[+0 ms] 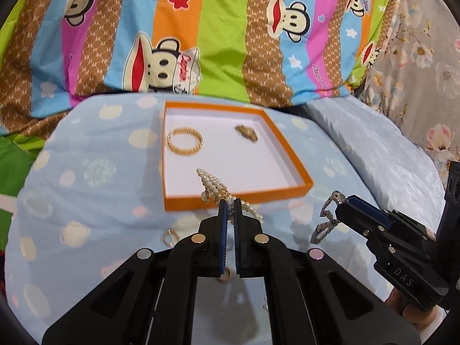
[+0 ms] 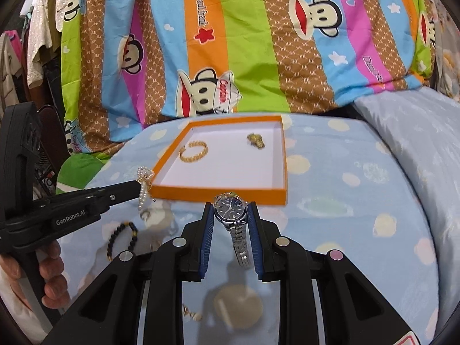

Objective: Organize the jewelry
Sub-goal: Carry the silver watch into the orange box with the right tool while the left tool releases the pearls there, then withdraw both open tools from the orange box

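Jewelry lies spread over a pale blue spotted sheet, and I count the pieces as I stand here. One orange tray with a white floor sits toward the far edge of the sheet, and two pieces rest inside it: one gold bangle near its far left corner and one small gold watch toward its far right side, well apart from each other.

Two grippers are up off the sheet, each holding one piece. The left gripper is clenched tight on one pearl bracelet, whose strands stick out past the fingertips above the tray's near rim, with a short length trailing to the right. The right gripper grasps one silver watch with a dark dial, its pads pressing the case from both sides, the metal band hanging down between the fingers; it hovers just short of the tray's near rim.

Left on the sheet I see one black bead bracelet near the left edge, two small gold rings close below the left gripper, and one thin gold piece near the front edge, too small to name. One striped cartoon quilt is heaped behind the tray.
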Action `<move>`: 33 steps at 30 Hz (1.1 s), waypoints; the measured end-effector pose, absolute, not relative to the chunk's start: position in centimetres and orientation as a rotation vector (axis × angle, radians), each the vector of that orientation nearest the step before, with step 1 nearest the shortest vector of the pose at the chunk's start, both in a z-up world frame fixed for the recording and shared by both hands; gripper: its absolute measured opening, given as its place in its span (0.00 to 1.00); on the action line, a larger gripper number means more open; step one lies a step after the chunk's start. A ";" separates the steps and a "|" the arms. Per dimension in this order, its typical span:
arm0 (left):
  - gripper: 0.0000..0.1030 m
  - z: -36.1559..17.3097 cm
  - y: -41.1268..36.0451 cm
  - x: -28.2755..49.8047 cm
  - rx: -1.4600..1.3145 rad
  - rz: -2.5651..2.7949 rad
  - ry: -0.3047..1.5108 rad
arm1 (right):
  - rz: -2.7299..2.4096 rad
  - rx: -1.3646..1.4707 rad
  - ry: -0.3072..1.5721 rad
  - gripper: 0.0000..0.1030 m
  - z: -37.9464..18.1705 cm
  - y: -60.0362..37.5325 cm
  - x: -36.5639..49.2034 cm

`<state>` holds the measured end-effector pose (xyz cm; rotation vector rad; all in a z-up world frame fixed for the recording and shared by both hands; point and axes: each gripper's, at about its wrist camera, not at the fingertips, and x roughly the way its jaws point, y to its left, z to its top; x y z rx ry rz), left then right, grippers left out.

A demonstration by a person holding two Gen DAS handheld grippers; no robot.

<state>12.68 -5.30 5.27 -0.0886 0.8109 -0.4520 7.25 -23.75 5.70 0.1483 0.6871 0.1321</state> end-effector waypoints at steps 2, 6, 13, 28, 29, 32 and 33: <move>0.03 6.5 -5.1 13.7 -0.087 -0.450 0.782 | 0.132 0.143 0.655 0.22 7.0 -24.1 8.1; 0.03 8.5 -4.9 16.1 -0.088 -0.440 0.740 | 0.123 0.140 0.604 0.22 9.2 -25.1 10.3; 0.03 6.8 -5.8 19.4 -0.073 -0.440 0.783 | 0.116 0.179 0.612 0.22 9.0 -26.4 14.4; 0.07 -0.8 -8.6 24.4 -0.030 -0.429 0.922 | 0.127 0.173 0.835 0.23 -0.4 -24.3 24.1; 0.14 -0.9 -8.6 24.5 -0.035 -0.427 0.919 | 0.126 0.175 0.831 0.23 -0.5 -24.4 24.3; 0.48 -0.4 -8.3 24.4 -0.030 -0.397 0.872 | 0.111 0.186 0.785 0.27 0.5 -24.7 24.2; 0.49 -0.1 -8.1 24.4 -0.035 -0.395 0.858 | 0.109 0.190 0.772 0.28 0.9 -24.8 24.1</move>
